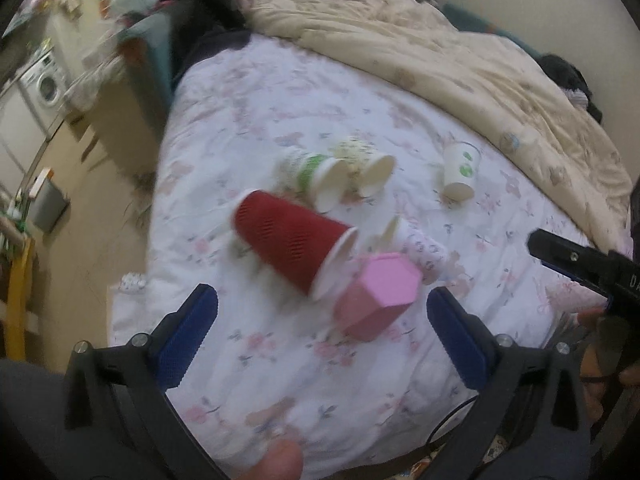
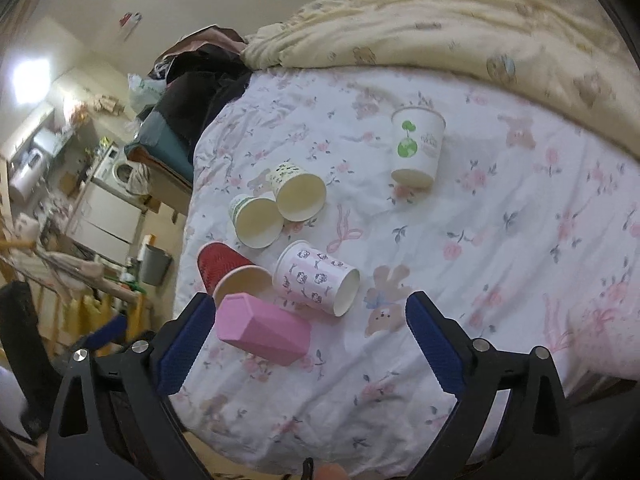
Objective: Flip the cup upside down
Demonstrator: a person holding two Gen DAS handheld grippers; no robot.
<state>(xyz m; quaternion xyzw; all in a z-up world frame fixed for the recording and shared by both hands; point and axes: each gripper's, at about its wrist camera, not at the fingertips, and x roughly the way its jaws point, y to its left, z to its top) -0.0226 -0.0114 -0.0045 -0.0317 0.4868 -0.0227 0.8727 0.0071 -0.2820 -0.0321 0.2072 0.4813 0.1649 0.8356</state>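
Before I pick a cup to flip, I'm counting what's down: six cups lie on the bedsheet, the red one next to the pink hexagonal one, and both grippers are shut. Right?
Not quite: both grippers are open. Each wrist view shows its own jaws spread wide and holding nothing, left gripper, right gripper. The rest stands: six cups on the bedsheet, the red cup beside the pink hexagonal cup.

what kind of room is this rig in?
Most likely a bedroom in a small flat. The cups lie on a bed with a floral sheet and a rumpled beige quilt at the far side. Past the bed's edge stands a washing machine, so the living space looks compact.
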